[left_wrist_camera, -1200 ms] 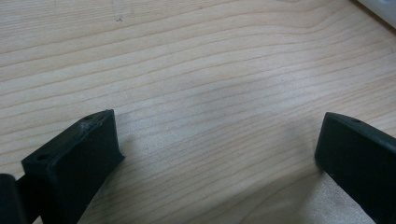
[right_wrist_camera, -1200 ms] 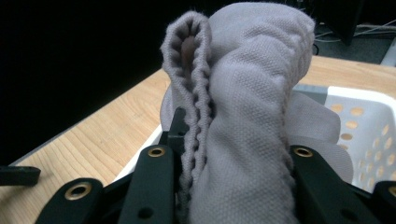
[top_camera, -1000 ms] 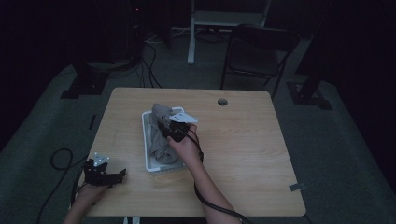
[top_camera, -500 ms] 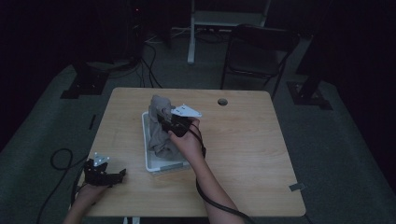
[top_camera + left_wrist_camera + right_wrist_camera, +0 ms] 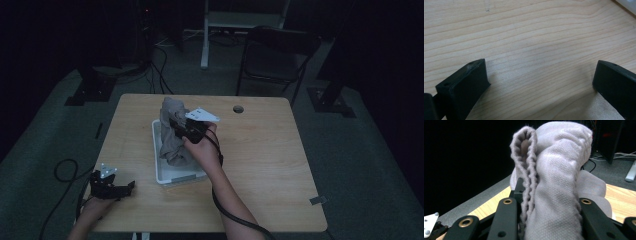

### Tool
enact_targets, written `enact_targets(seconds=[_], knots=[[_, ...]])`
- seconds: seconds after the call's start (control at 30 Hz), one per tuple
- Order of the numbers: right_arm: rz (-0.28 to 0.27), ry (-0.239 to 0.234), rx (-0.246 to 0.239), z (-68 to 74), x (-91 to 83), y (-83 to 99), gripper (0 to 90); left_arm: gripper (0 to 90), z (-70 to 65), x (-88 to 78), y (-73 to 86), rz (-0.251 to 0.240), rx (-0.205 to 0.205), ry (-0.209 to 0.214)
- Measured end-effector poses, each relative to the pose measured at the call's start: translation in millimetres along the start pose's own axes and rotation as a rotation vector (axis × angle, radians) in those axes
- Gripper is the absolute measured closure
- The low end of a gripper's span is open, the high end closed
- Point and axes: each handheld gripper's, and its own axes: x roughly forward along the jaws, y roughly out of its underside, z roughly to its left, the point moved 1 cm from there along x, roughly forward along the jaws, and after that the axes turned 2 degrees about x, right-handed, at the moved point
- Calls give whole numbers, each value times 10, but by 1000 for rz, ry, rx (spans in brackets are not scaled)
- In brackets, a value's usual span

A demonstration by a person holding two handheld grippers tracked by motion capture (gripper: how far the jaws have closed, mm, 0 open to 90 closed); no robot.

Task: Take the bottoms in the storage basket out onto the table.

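A grey knitted cloth (image 5: 171, 131) hangs from my right gripper (image 5: 179, 126) above a white tray (image 5: 172, 176) in the middle of the table. The right gripper is shut on the cloth; in the right gripper view the bunched fabric (image 5: 556, 185) stands up between the jaws. The cloth's lower end reaches down into the tray. My left gripper (image 5: 117, 188) rests near the table's front left corner. It is open, and in the left gripper view its fingers (image 5: 464, 85) stand wide apart over bare wood.
The wooden table (image 5: 260, 165) has a round cable hole (image 5: 238, 108) near its far edge. A dark folding chair (image 5: 277, 55) stands behind the table. Cables lie on the floor to the left (image 5: 62, 170).
My right gripper has lifted the cloth up out of the tray and drawn it slightly toward the far side. The left gripper has stayed put.
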Motion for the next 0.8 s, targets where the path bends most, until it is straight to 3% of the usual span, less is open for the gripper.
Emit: enact_targets(seconds=[0.43, 0.8], knots=[[-53, -3, -3, -66, -205, -208, 670, 4, 1, -1, 0, 1, 0, 1], [-78, 49, -2, -249, -441, -324, 670, 4, 1, -1, 0, 1, 0, 1]])
